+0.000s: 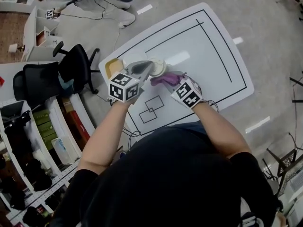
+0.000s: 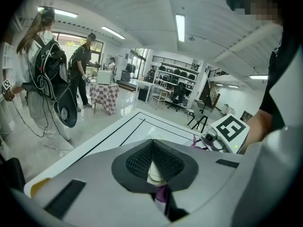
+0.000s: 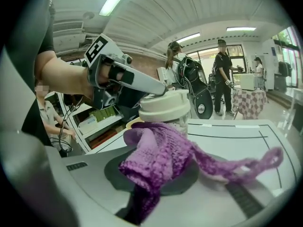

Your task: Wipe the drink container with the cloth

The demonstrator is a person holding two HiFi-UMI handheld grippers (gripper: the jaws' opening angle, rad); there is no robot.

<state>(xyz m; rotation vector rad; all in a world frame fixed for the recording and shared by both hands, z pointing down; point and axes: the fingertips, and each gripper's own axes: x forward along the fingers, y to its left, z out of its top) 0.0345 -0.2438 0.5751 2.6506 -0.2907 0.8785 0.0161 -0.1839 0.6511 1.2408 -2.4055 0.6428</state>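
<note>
A purple knitted cloth (image 3: 156, 160) fills the front of the right gripper view, bunched and clamped between the jaws of the right gripper (image 1: 171, 82), with a loose tail trailing off to one side. The bunch lies against the side of the drink container (image 3: 166, 109), a small jar with a clear-looking wall and a broad cream round lid, at the near left part of the white worktop (image 1: 203, 46) with black lines. Its base is hidden by the cloth, so I cannot tell whether it stands on the worktop or is lifted. The left gripper (image 2: 153, 148) reaches in from the other side with its jaws closed together at the top of the lid. Whether they pinch some small part of it I cannot tell. The container looks light and smooth, so a sideways rub would probably slide or tip it. The lid or the rim just under it seems the sound place to steady it, leaving the wall free for wiping. The cloth is soft and floppy and works best kept bunched, with the tail clear of the lid. A yellowish rounded thing (image 1: 113, 66) lies at the worktop's left edge, and a black office chair (image 1: 71, 72) stands beyond it on the floor.
</note>
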